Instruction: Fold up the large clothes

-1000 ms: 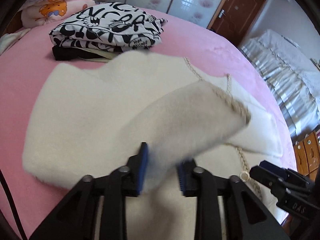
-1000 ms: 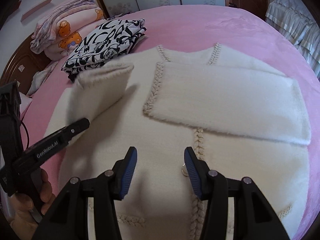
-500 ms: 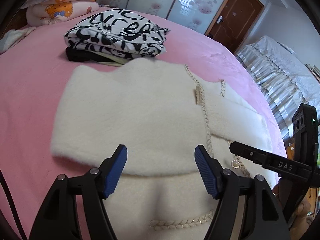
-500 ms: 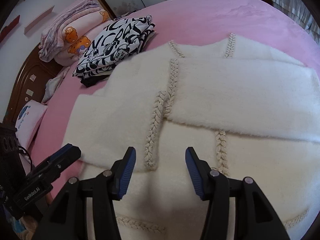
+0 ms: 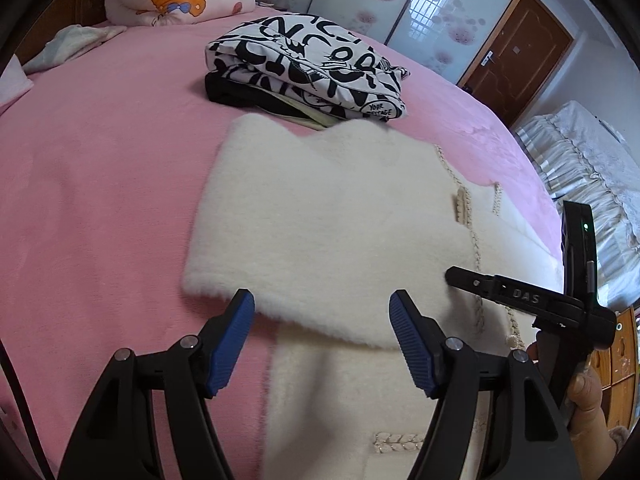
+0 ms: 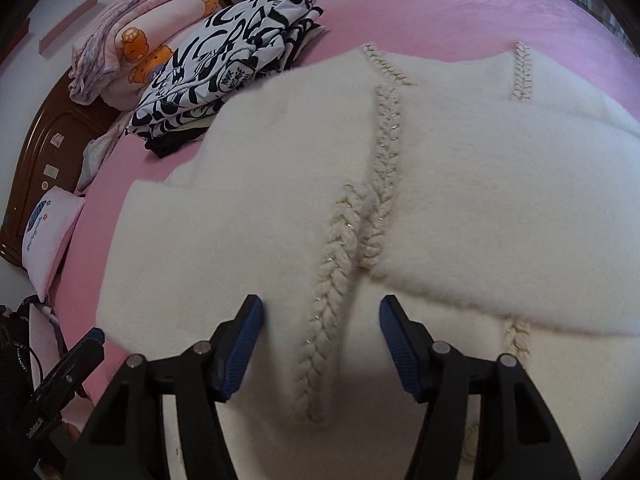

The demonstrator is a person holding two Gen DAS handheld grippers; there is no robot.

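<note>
A cream fleece cardigan (image 6: pixel 460 184) is lying across the middle of both frames on the pink bedspread (image 5: pixel 100 184), sleeves folded inward. The left gripper (image 5: pixel 322 320) is hanging released over its sleeve edge. The right gripper (image 6: pixel 320 322), jaws just closing, is straddling the braided trim (image 6: pixel 332 256) ungrasped.

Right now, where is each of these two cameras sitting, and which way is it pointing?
Left wrist view: on the left tool, looking down at the cream sweater on the pink bed; the right tool and a hand show.
Right wrist view: on the right tool, over the sweater's braided trim; the left tool shows.
Both share the sweater and the black-and-white folded clothes.
</note>
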